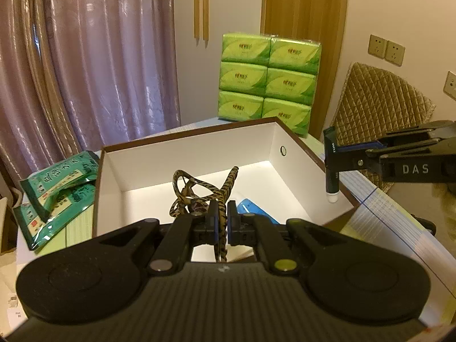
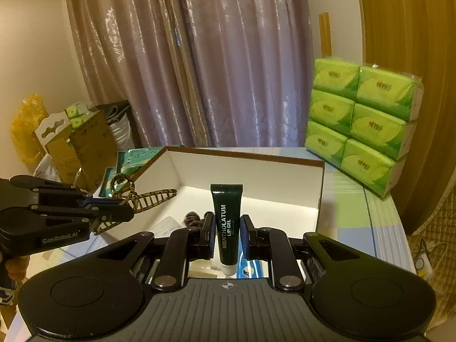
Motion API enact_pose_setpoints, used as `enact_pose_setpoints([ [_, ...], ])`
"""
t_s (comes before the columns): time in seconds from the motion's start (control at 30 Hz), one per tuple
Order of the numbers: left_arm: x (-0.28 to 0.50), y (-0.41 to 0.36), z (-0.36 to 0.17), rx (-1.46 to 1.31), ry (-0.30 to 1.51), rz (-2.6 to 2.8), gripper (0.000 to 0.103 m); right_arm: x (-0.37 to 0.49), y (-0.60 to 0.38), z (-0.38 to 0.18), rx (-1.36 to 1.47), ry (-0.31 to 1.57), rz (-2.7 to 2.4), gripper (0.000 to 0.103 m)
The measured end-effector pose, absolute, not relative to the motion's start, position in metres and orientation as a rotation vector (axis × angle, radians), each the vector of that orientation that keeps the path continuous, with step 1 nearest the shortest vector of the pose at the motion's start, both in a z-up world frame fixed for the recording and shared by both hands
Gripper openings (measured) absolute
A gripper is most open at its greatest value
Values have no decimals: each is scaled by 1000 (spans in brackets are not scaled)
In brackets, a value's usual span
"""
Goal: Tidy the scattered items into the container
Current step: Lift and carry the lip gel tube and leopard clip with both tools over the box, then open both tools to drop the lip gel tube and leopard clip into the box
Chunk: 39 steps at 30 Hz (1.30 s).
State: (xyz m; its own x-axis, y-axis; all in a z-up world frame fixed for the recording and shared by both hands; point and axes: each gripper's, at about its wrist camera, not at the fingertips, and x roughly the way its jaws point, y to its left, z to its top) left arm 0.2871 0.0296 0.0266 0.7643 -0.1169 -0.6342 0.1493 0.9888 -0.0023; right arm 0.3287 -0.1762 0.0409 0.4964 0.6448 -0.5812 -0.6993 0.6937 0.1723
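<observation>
Firmly between right tongs (image 2: 227, 235): lip gel tube (image 2: 227, 222).

Mauve, glossy curtains (image 2: 199, 65) hang in long folds across the back of the room, beside a cream wall (image 1: 399, 8) carrying beige wall sockets (image 1: 386, 50). A white wardrobe door (image 1: 219, 8) with two wooden handles (image 1: 201, 18) stands next to a brown wooden panel (image 1: 302, 5). Dim, warm light throughout — a quilted tan cushion (image 1: 382, 97) leans against the wall.

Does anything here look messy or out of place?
Mostly tidy. Two green sachets lie askew, overlapping, on the table outside the white box. Nothing looks spilled or damaged.
</observation>
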Motion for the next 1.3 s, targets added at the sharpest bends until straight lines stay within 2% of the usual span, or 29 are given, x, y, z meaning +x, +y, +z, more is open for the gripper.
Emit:
enact_pose_setpoints([
  [0.73,385,40,-49,11,996,-192,3,393,-136,-28,-41,944,842,15],
  [1.3,398,42,-66,0,1055,-177,4,404,-117,-54,-160,1067,804,15],
])
